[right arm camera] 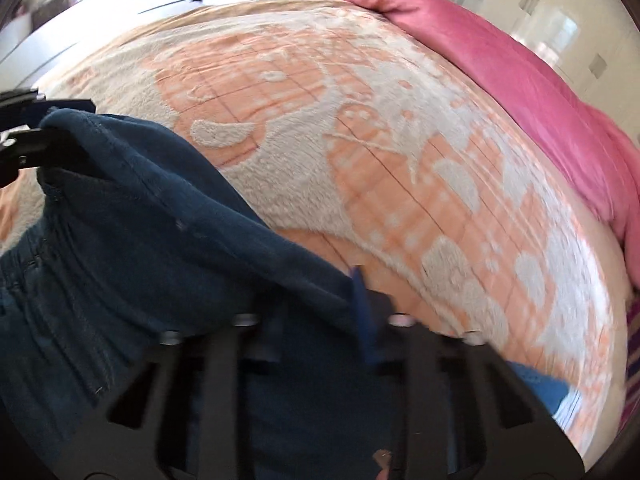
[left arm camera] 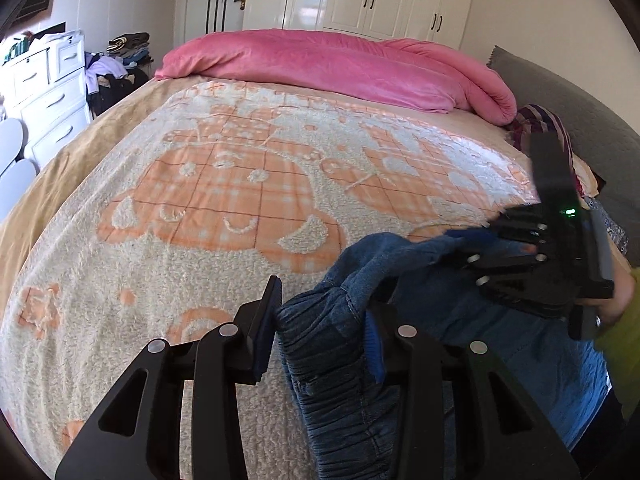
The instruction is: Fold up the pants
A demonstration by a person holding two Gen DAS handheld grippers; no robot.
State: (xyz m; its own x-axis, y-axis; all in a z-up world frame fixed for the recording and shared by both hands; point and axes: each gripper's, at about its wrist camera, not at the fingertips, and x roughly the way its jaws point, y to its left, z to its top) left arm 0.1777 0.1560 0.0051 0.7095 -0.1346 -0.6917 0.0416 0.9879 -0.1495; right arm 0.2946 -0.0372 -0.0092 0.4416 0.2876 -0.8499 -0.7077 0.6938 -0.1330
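— What was hard to make out?
— The right-wrist view was blurred; blue denim pants with a gathered elastic waistband point(right arm camera: 132, 216) covered the right tongs point(right arm camera: 362, 292), clamped on the fabric above the cream-and-orange fleece blanket point(right arm camera: 360, 128).
— And the left tongs point(left arm camera: 320, 320)?
— Pinching the waistband, its lower part cut off.

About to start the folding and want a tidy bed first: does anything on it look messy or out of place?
The pink duvet lies bunched in a roll across the far end instead of spread flat. The blue pants are crumpled, gathered at the elastic waistband. Nothing looks spilled or damaged.
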